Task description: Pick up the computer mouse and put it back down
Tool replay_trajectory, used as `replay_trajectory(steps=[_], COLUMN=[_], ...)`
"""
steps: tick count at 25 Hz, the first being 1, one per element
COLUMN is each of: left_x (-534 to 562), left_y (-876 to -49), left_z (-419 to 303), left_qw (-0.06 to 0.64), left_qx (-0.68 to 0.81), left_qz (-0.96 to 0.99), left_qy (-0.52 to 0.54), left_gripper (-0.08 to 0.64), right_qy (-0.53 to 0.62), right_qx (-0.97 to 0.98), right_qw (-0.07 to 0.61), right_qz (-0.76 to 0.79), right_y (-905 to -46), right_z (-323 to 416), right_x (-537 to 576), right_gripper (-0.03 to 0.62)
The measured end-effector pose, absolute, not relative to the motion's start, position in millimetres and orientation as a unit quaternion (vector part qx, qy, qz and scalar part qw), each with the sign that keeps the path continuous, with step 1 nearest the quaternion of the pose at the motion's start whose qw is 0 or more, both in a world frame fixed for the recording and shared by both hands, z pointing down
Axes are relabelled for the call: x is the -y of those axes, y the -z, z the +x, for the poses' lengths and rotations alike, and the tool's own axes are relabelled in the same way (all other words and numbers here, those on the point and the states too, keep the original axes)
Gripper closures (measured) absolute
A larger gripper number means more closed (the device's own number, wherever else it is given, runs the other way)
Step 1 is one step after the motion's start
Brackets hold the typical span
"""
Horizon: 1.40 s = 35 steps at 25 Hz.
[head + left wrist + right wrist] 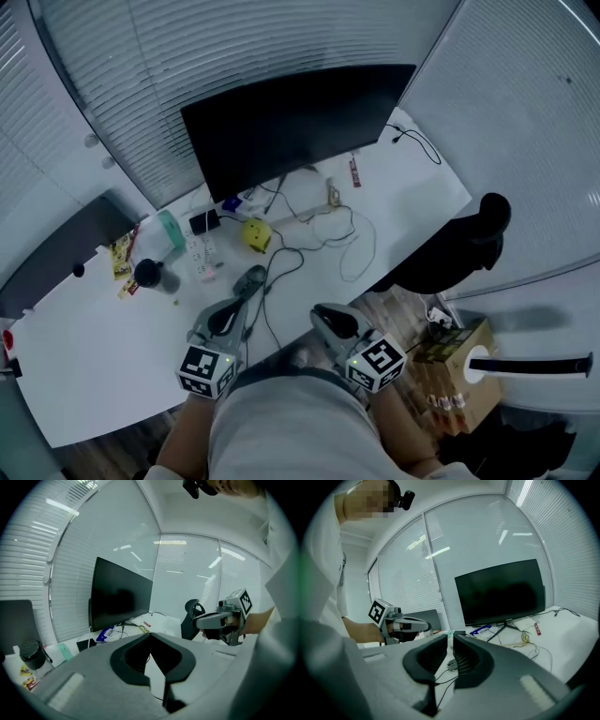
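The grey computer mouse (251,278) lies on the white desk (94,347), its cable trailing toward the front edge. My left gripper (242,302) hovers just short of it, raised off the desk, jaws shut with nothing between them (151,633). My right gripper (319,315) hangs to the right near the desk's front edge. Its jaws (450,637) are together and hold nothing, and below them the mouse (453,664) shows on the desk. Each gripper view also catches the other gripper in a hand: the right gripper (225,620) and the left gripper (401,625).
A black monitor (291,122) stands at the back with tangled cables (328,234) in front. A yellow object (256,234), a power strip (202,253), a teal box (171,230) and a black cup (148,274) sit left of centre. An office chair (459,248) and a cardboard box (459,366) stand to the right.
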State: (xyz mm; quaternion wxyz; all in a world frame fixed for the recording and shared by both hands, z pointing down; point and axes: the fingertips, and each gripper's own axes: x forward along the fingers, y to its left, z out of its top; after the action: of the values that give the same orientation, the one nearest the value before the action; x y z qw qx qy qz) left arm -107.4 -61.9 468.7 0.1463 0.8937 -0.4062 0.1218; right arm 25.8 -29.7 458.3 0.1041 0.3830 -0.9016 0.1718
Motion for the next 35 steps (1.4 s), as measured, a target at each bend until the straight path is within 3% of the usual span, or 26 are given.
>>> replay_trajectory(steps=[35], left_x=[30], left_y=[-448], left_z=[-144], left_qw=[0.148], left_qx=[0.467], left_qz=[0.867], left_qy=[-0.093], left_gripper=[0.551], right_qy=[-0.138], right_qx=[0.942], right_qw=[0.078], right_qz=[0.296], right_y=[-421], right_z=[-27], right_x=[36], right_gripper=[0.552])
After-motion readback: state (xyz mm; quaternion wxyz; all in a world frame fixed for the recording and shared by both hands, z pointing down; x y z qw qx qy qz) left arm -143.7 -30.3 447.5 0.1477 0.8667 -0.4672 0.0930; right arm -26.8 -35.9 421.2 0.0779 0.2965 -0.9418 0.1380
